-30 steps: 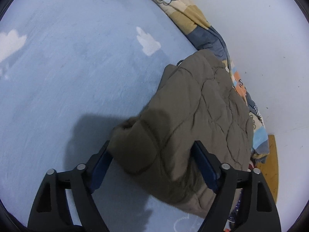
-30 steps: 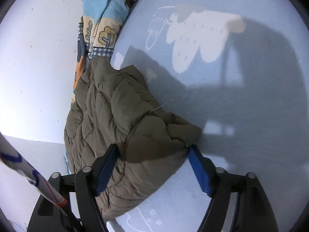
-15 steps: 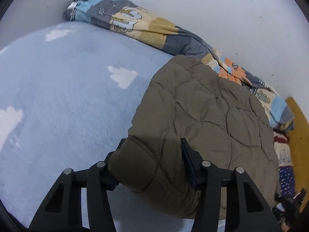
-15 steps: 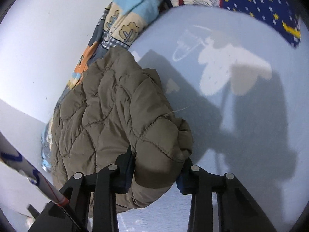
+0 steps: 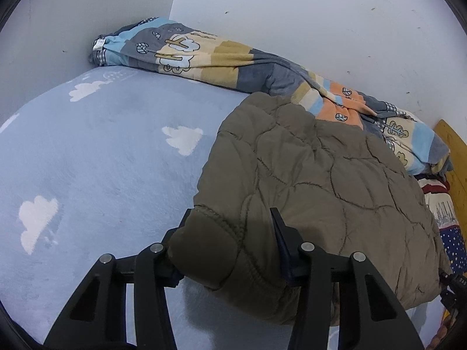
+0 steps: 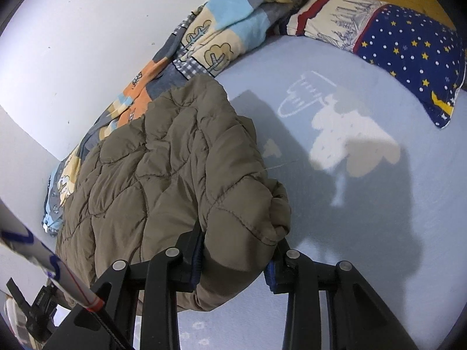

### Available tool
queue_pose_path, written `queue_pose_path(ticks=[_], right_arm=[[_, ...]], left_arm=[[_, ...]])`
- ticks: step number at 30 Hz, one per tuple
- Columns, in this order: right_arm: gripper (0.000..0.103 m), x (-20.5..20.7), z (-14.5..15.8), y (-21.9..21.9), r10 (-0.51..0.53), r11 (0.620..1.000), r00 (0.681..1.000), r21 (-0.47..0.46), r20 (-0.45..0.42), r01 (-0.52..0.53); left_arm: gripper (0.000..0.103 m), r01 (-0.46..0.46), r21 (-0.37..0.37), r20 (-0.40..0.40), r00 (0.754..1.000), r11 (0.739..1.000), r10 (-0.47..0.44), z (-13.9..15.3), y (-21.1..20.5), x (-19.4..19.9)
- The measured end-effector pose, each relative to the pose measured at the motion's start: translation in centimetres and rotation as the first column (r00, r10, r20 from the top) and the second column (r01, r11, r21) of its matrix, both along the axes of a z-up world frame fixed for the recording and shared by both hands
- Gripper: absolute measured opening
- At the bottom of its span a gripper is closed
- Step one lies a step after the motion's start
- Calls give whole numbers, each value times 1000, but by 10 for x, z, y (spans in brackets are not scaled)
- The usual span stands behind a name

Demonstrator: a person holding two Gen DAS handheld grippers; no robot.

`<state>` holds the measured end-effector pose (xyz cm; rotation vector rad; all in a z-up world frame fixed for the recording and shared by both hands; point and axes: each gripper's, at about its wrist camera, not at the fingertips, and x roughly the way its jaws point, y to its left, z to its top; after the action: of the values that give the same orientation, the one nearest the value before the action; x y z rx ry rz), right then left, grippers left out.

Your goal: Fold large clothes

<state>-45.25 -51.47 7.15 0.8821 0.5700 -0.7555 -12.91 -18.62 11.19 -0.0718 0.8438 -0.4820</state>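
Note:
A padded olive-brown jacket (image 5: 321, 175) lies folded on the light blue bed sheet (image 5: 102, 145), against a patterned blanket. In the left wrist view my left gripper (image 5: 230, 218) has one near corner of the jacket between its jaws; they are closing and the pads press into the padding. In the right wrist view the jacket (image 6: 160, 169) spreads to the left, and my right gripper (image 6: 239, 233) is shut on its other near corner. Both corners are lifted off the sheet (image 6: 364, 218). The pads are mostly hidden by fabric.
A rolled patchwork blanket (image 5: 204, 55) lies along the white wall behind the jacket. A star-print pillow (image 6: 408, 49) sits at the far right by a wooden headboard (image 5: 452, 145). A white rod with blue and red marks (image 6: 43, 259) crosses the lower left.
Both grippers went from open around the jacket's corners to shut on them. They have since risen and rolled, lifting the corners off the sheet.

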Motion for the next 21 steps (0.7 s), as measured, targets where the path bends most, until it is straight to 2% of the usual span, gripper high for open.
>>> queue_pose_path(ticks=[15,21], right_arm=[[35,-35,41,36,1,999,999,-34,45,0],[35,-56,51,62,8,999,998,-42,61,-6]], left_arm=[[47,38,-39,34,999,998,-37,45,35,-50],[47,32,-51,25,999,998,-31,48,56,-74]])
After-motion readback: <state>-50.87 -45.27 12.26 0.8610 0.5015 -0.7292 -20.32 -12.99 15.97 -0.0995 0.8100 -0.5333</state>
